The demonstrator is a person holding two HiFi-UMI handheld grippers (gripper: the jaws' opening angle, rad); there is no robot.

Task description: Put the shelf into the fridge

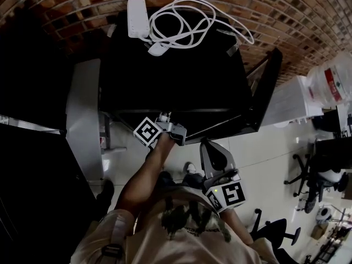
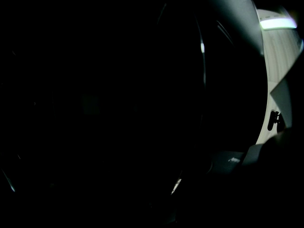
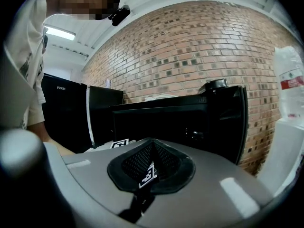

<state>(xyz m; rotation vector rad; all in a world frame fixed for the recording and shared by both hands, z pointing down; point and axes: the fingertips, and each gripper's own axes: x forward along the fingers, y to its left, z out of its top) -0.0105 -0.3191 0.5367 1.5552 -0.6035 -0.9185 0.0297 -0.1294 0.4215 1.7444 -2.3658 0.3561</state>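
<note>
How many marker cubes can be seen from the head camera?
2. One marker cube sits on the left gripper at the open front of the fridge; the other is on the right gripper, lower, near the person's chest. None seems hidden.

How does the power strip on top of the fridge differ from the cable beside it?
The strip is a straight bar; the cable is thin and lies in loose loops. The strip sits left; the cable spreads further right. Both are white and lie on the black fridge.
</note>
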